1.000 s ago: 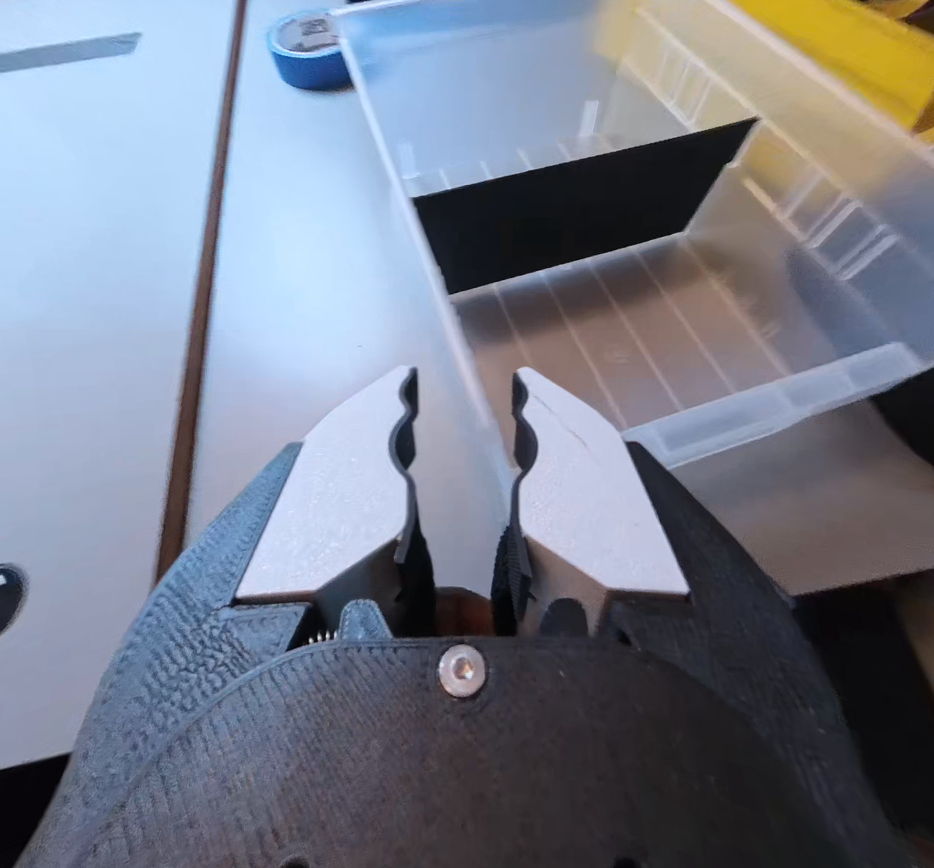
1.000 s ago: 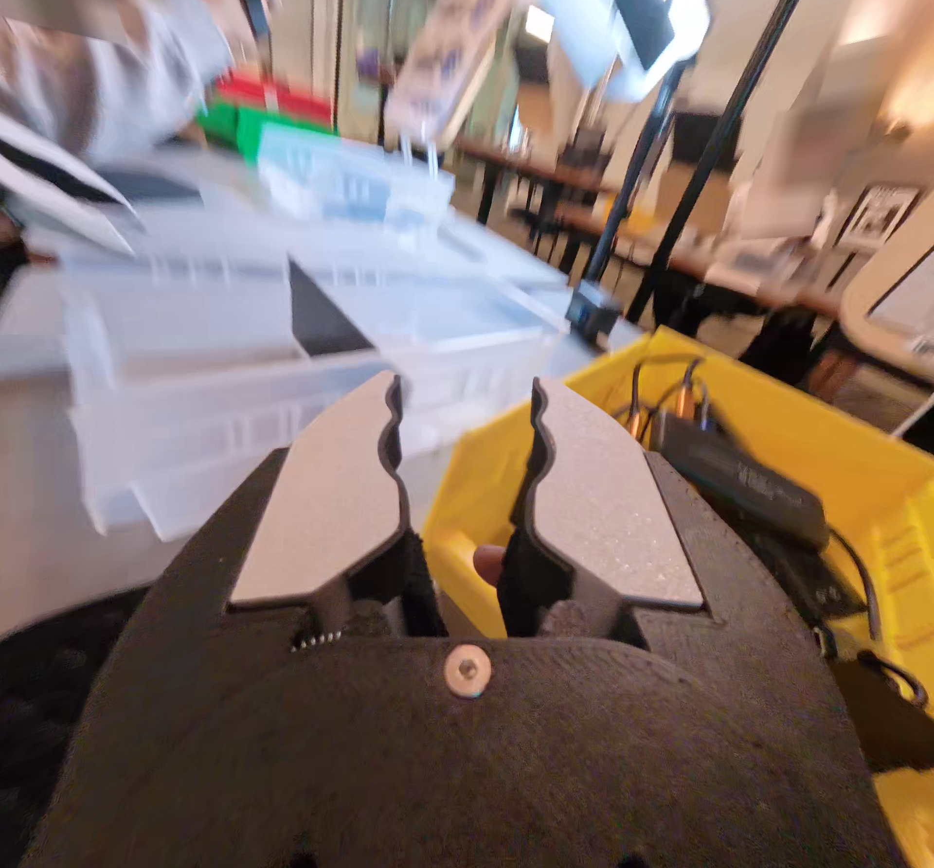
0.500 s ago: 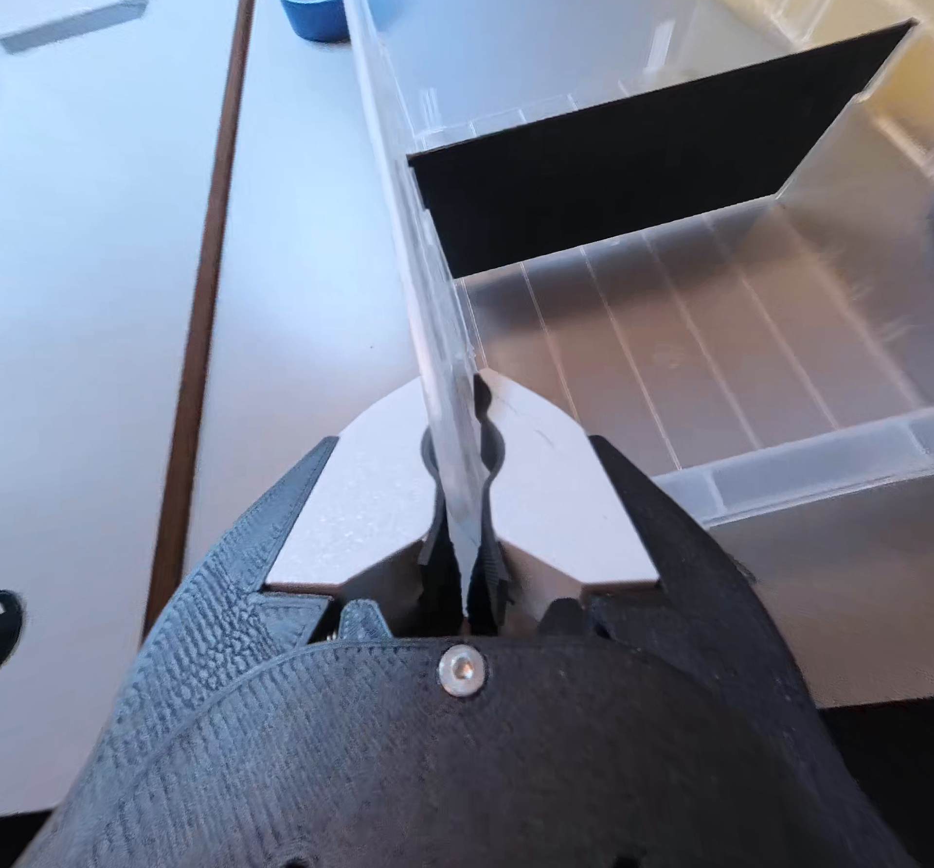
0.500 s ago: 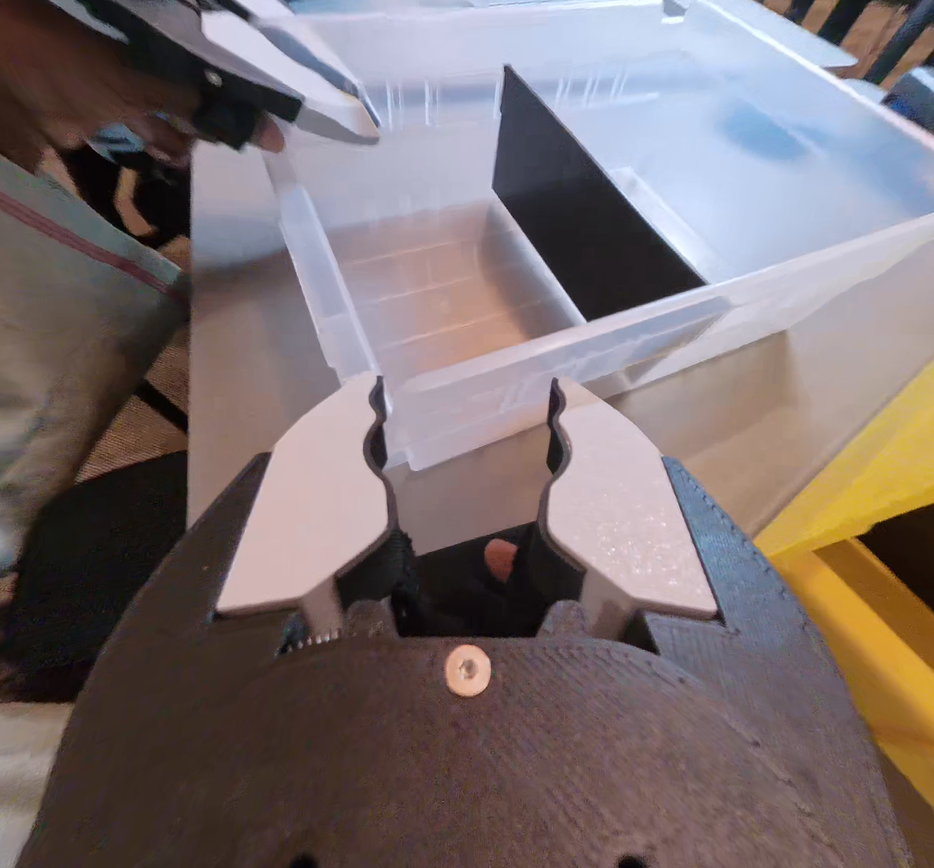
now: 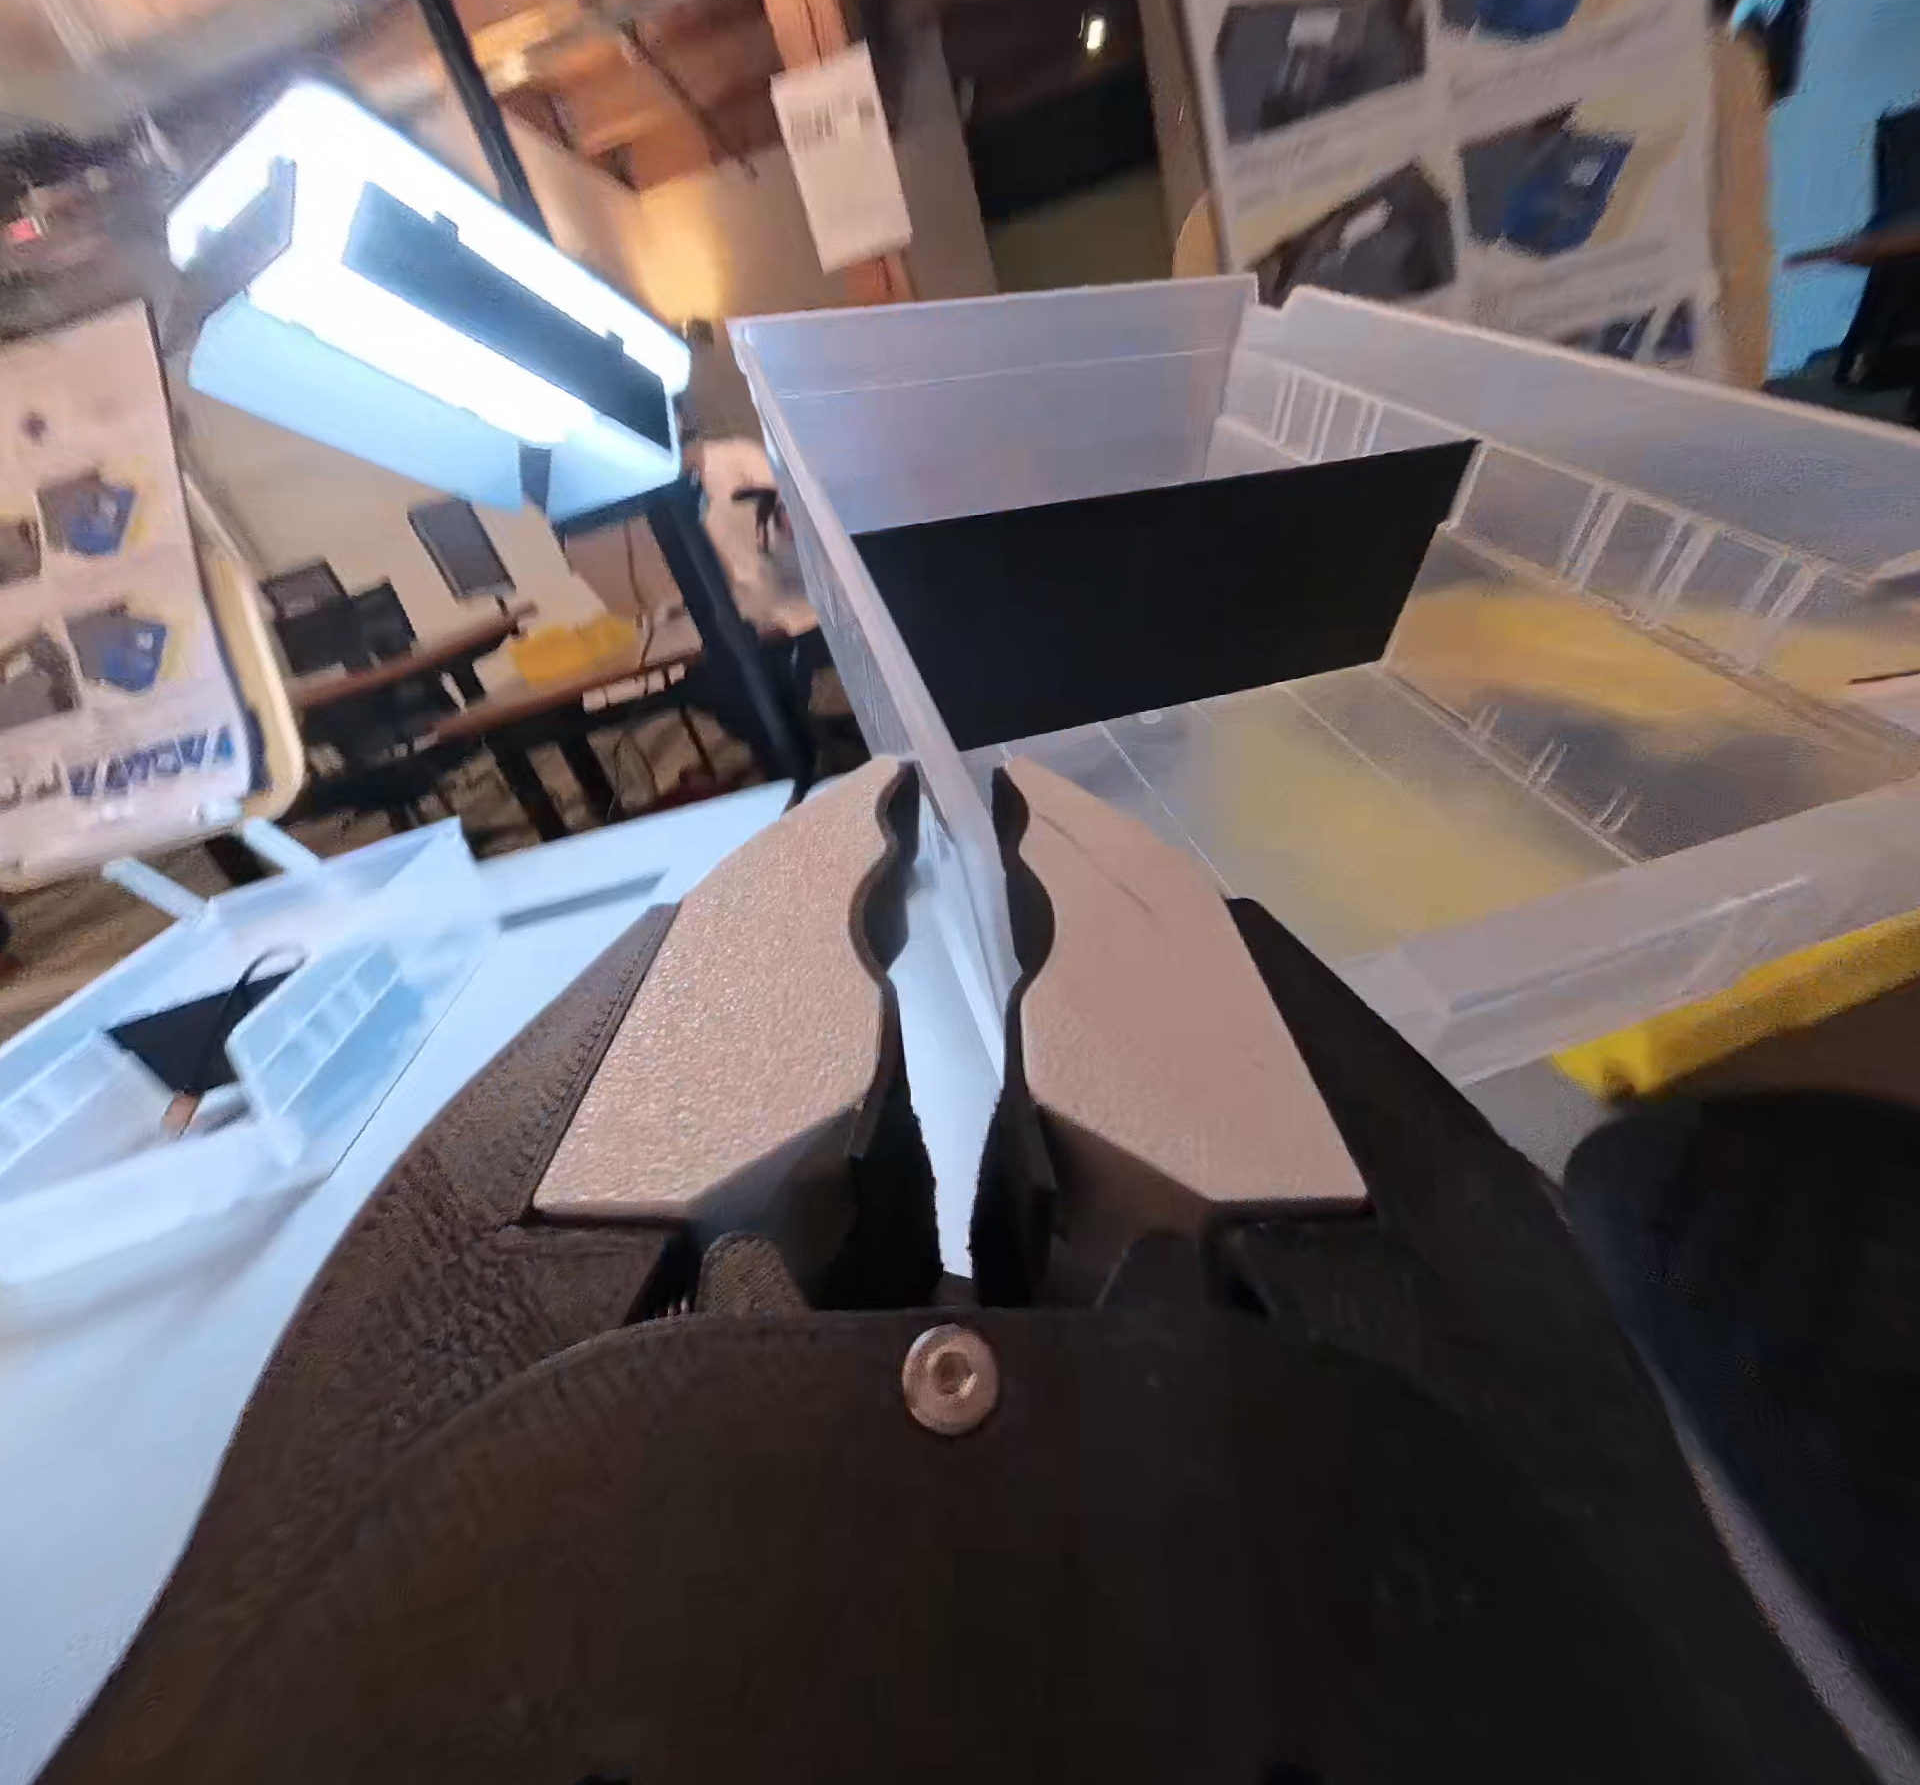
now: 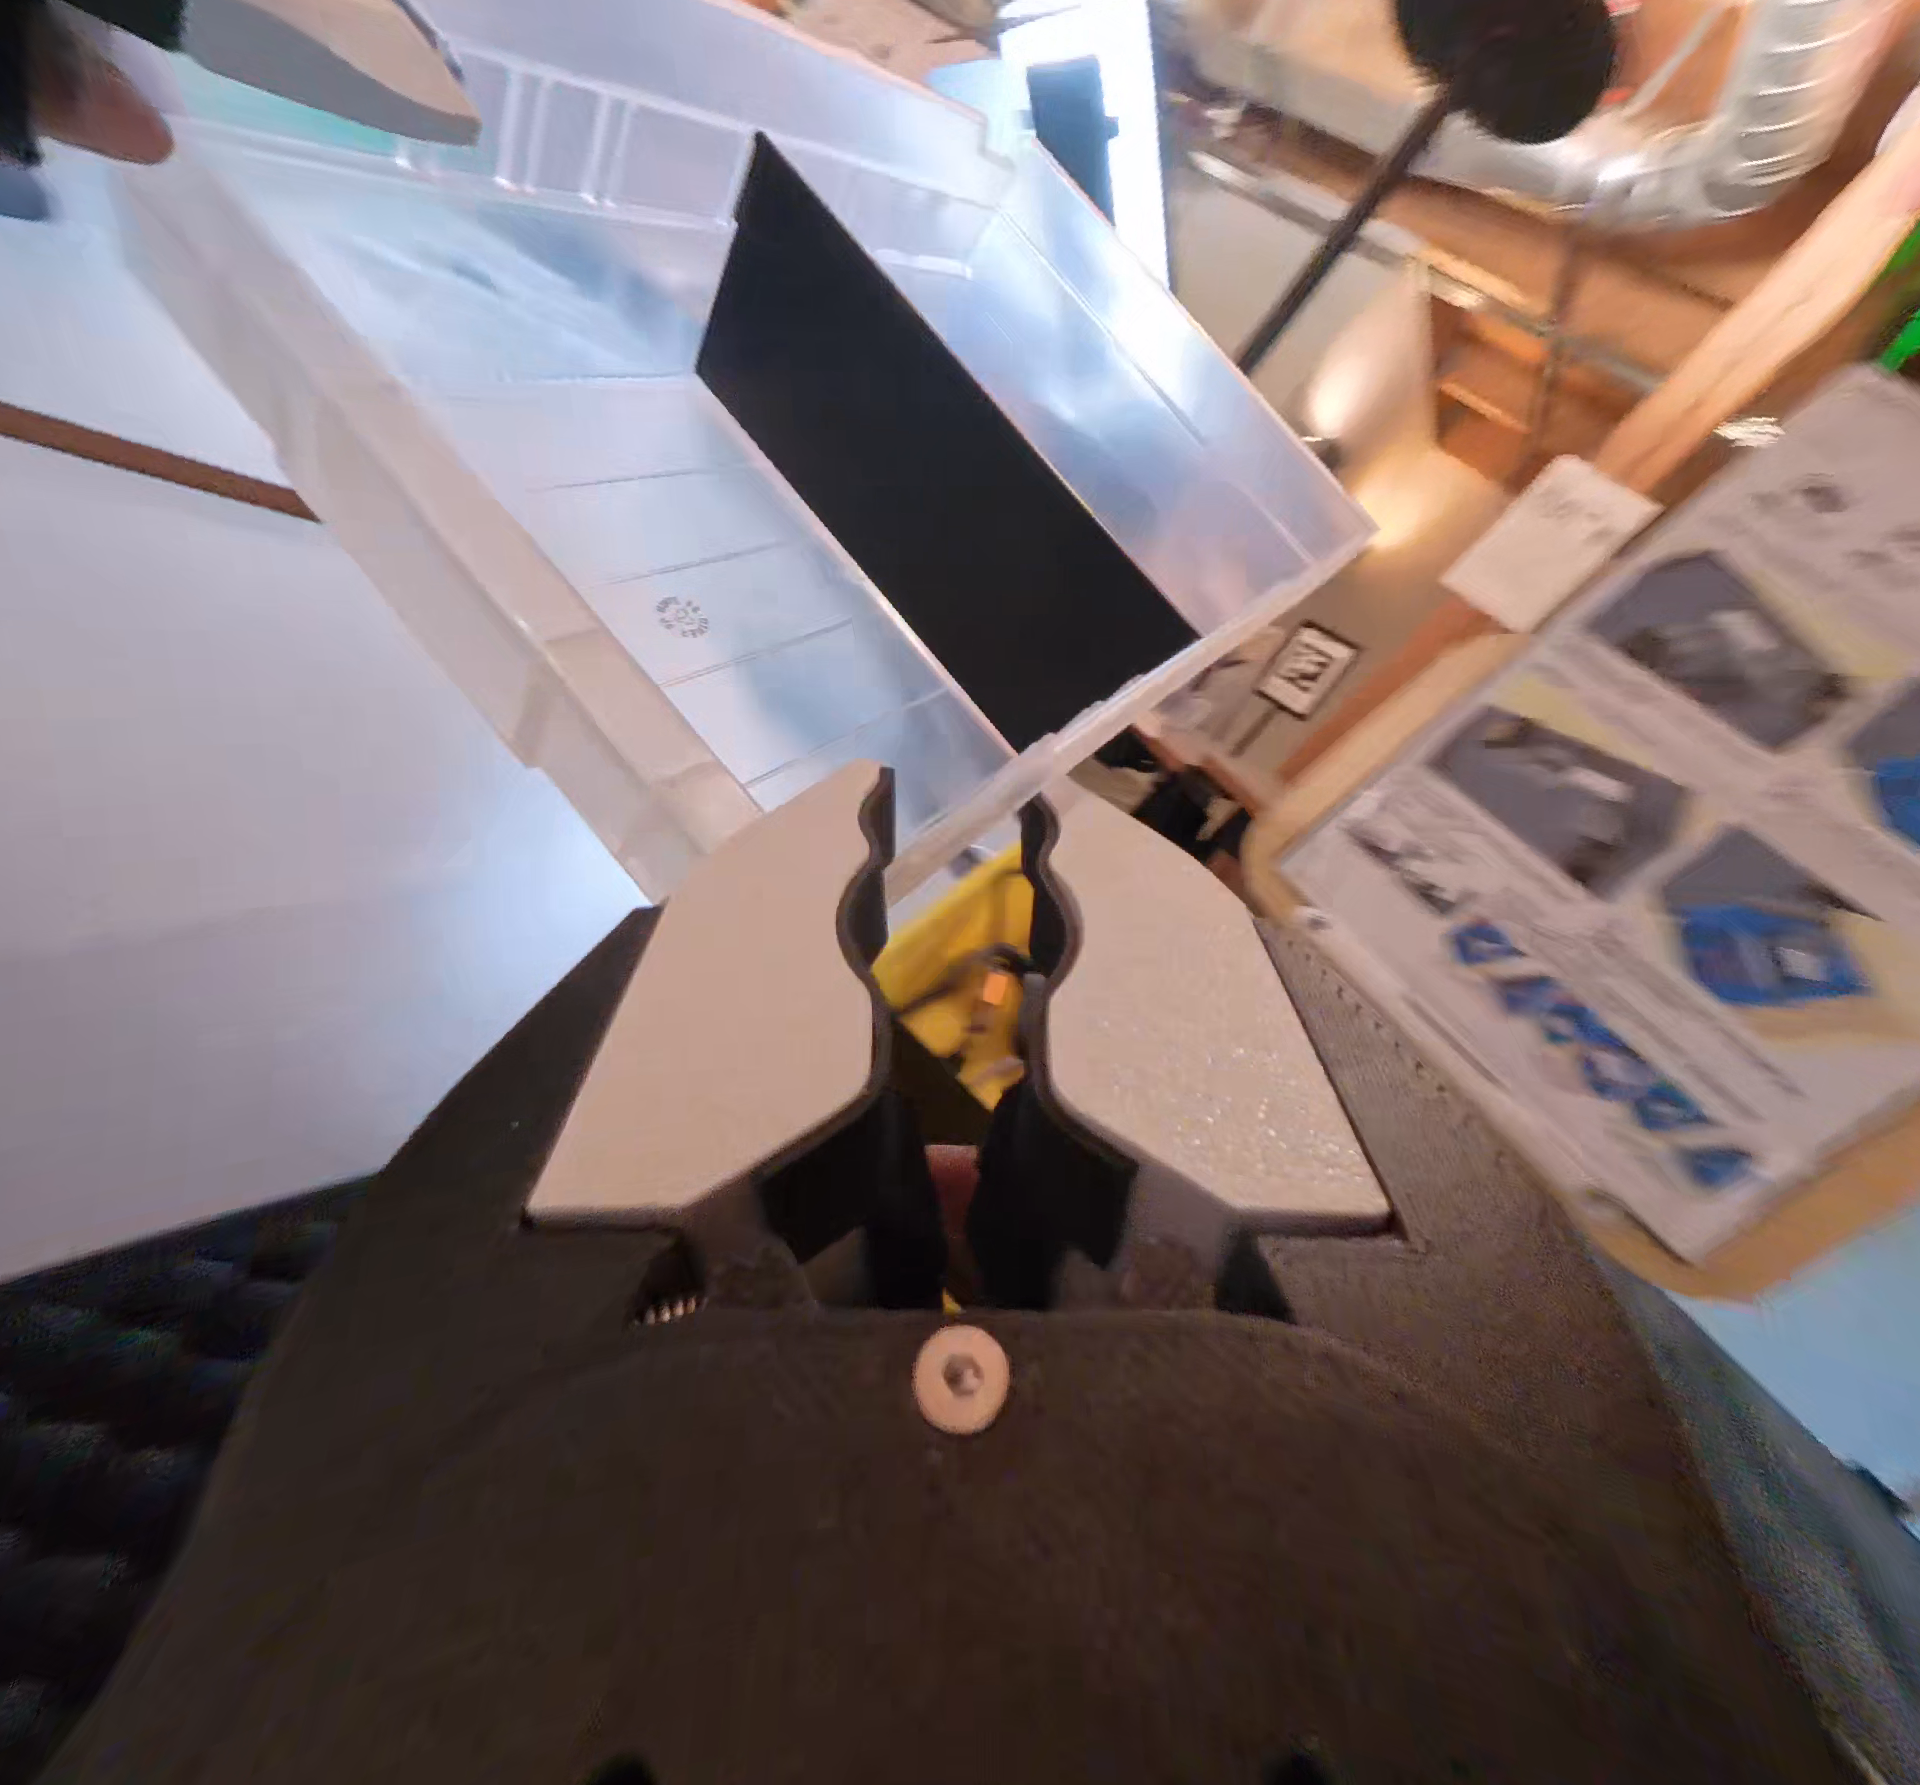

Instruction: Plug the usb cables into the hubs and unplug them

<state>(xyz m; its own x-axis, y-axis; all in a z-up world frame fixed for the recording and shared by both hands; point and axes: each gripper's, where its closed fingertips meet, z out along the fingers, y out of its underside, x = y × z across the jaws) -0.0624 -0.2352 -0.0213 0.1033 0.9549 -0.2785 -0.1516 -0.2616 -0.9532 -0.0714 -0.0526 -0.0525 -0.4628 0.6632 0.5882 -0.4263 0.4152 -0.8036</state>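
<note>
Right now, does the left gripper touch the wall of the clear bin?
Touching. In the left wrist view the left gripper straddles the side wall of the clear bin, and deeper in, the right pad presses against that wall.

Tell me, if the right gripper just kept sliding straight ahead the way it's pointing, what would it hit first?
The right gripper already has the clear bin's wall edge between its fingers, so that wall would slide deeper into it. Past that, roughly in line, stands the black divider, though depth is hard to judge.
</note>
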